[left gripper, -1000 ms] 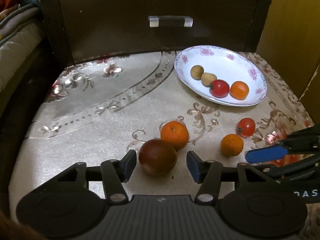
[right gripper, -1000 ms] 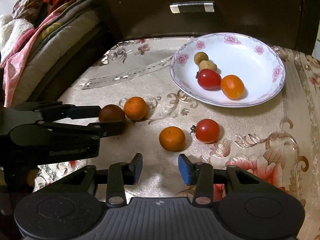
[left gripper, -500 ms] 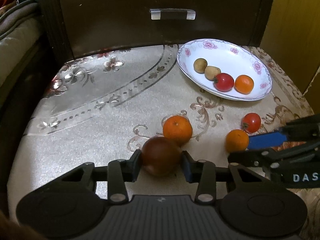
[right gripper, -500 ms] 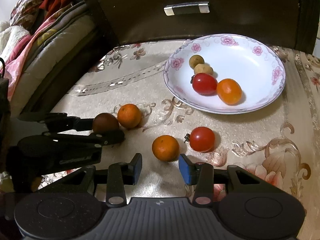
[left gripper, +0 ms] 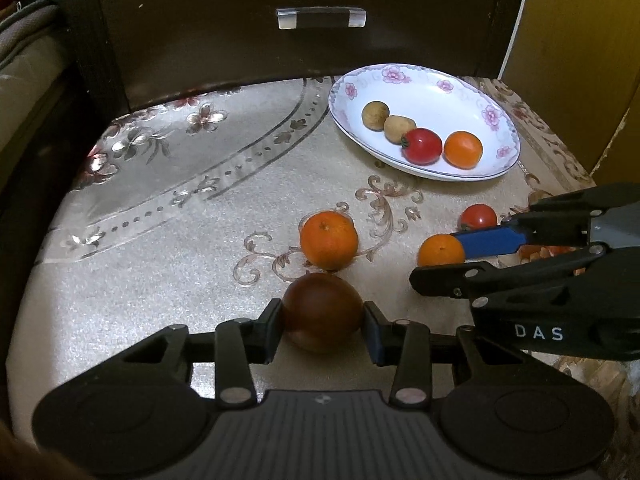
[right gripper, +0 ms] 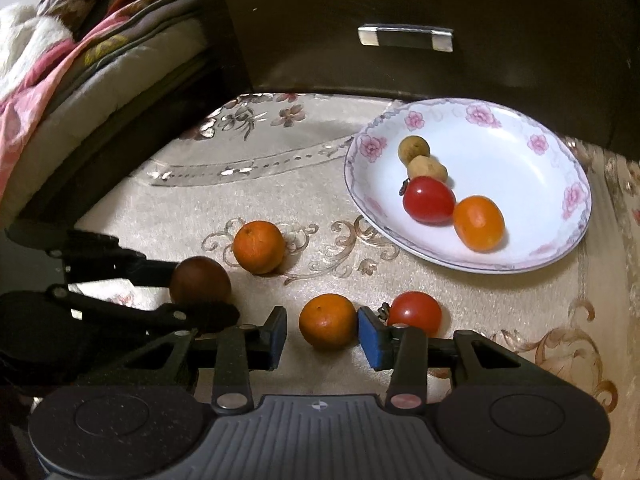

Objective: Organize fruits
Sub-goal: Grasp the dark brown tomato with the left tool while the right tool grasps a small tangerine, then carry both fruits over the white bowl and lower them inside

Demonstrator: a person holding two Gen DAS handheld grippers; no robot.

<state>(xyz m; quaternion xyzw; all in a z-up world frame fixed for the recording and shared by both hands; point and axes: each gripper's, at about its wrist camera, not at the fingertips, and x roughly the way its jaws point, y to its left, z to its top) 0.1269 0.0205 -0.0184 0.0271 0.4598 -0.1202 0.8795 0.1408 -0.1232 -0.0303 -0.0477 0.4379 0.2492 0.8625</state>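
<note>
My left gripper [left gripper: 322, 326] is shut on a dark brown round fruit [left gripper: 322, 310], also seen in the right wrist view [right gripper: 200, 280]. My right gripper [right gripper: 323, 336] is open, its jaws on either side of a small orange [right gripper: 328, 320] on the table, not touching it. A red tomato [right gripper: 416, 312] lies just right of that orange. Another orange [right gripper: 259, 246] lies beyond the brown fruit. A white flowered plate [right gripper: 560, 152] at the back right holds two small tan fruits [right gripper: 414, 148], a tomato [right gripper: 428, 200] and an orange [right gripper: 478, 222].
A dark wooden drawer front with a metal handle [right gripper: 406, 38] stands behind the table. Bedding [right gripper: 60, 64] lies to the left, past the table edge. A yellow wooden panel [left gripper: 580, 40] stands at the right. The cloth-covered tabletop [left gripper: 160, 208] stretches left of the fruit.
My left gripper has closed on the brown fruit. My right gripper has moved forward until the small orange sits between its open jaws.
</note>
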